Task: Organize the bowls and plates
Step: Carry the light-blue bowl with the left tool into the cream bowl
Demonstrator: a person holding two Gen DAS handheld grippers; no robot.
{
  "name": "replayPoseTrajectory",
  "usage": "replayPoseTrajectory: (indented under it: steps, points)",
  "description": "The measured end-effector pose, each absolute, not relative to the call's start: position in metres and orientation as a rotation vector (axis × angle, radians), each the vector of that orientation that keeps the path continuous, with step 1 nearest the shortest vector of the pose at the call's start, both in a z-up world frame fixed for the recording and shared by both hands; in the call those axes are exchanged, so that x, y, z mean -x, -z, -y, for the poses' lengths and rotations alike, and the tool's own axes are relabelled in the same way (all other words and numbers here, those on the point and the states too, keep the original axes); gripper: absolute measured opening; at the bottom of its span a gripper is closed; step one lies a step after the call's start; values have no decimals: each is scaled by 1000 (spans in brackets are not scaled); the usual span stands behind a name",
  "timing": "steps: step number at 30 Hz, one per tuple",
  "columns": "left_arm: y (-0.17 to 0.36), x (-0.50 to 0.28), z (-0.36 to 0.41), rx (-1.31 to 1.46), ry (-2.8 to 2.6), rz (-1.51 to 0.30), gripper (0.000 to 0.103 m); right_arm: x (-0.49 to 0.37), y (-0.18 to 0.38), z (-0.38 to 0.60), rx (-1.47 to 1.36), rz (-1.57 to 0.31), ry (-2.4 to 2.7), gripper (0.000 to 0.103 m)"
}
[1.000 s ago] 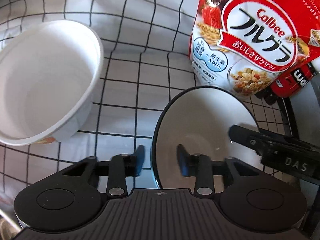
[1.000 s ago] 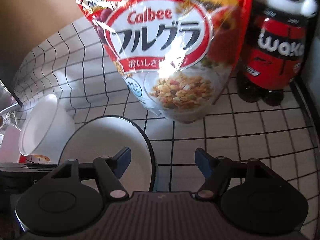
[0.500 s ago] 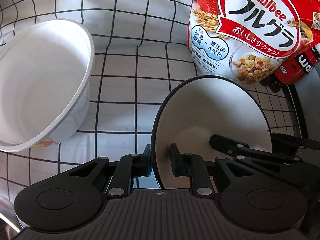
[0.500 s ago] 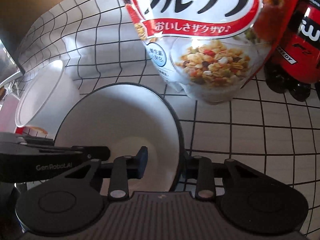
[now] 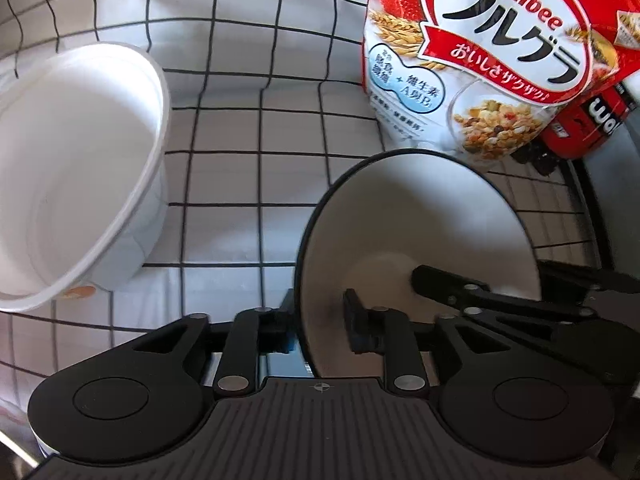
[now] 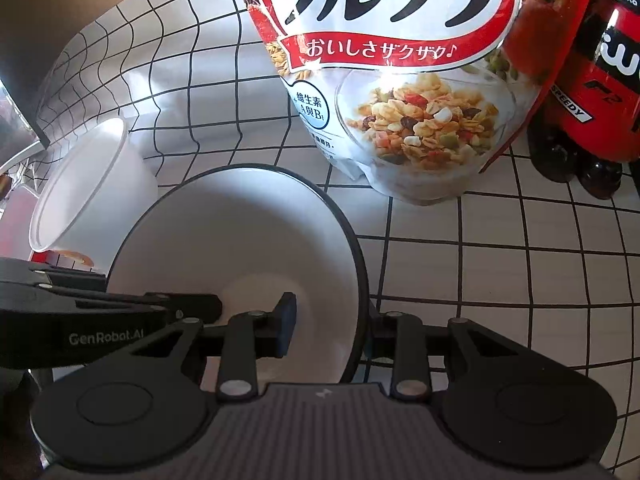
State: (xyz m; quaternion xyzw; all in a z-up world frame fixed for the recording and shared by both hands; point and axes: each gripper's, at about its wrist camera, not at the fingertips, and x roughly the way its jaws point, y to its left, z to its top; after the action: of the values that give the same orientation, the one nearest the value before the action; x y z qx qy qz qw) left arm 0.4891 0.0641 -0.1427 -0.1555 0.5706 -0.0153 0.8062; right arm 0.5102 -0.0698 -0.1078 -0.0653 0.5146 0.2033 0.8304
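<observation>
**Claws clamped on both sides of the black-rimmed bowl**

Left claw (image 5: 318, 330), seen from my left wrist, is pinched onto the near-left rim of the black-rimmed bowl (image 5: 416, 232): one finger sits outside the wall, the other inside on the white interior. The bowl is tipped up on edge, its opening facing right toward my other hand. My right claw (image 5: 436, 280) reaches in from the right, one finger lying across the bowl's inner floor. To the left, well apart from the bowl, the white tub (image 5: 76, 176) lies tilted on the counter (image 5: 248, 128), which is covered in a white cloth with a black grid. Behind the bowl stands the cereal bag (image 5: 480, 60), and just right of it a red-labelled bottle (image 5: 588, 124).

From my right wrist, the right claw (image 6: 330, 330) is closed on the bowl's right rim (image 6: 240, 248), one blue-padded finger inside, the other outside behind the dark edge. The left claw (image 6: 200, 304) comes in from the left with its fingertip inside the bowl. The white tub (image 6: 92, 192) sits beyond the bowl's left edge, open mouth tilted to the left. The cereal bag (image 6: 408, 80) stands upright behind the bowl, close to its far rim, with the bottle (image 6: 600, 96) beside it on the right, on the counter (image 6: 480, 260).
</observation>
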Motion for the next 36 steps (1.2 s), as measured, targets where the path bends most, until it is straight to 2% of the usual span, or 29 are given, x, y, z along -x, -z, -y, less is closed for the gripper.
replayPoseTrajectory:
  steps: [8, 20, 36]
  points:
    - [144, -491, -65, 373, 40, -1221, 38, -511, 107, 71, 124, -1097, -429, 33]
    - [142, -491, -63, 347, 3, -1256, 31, -508, 105, 75, 57, -1145, -410, 33]
    - [90, -461, -62, 417, 25, -1160, 31, -480, 45, 83, 14, -994, -426, 34]
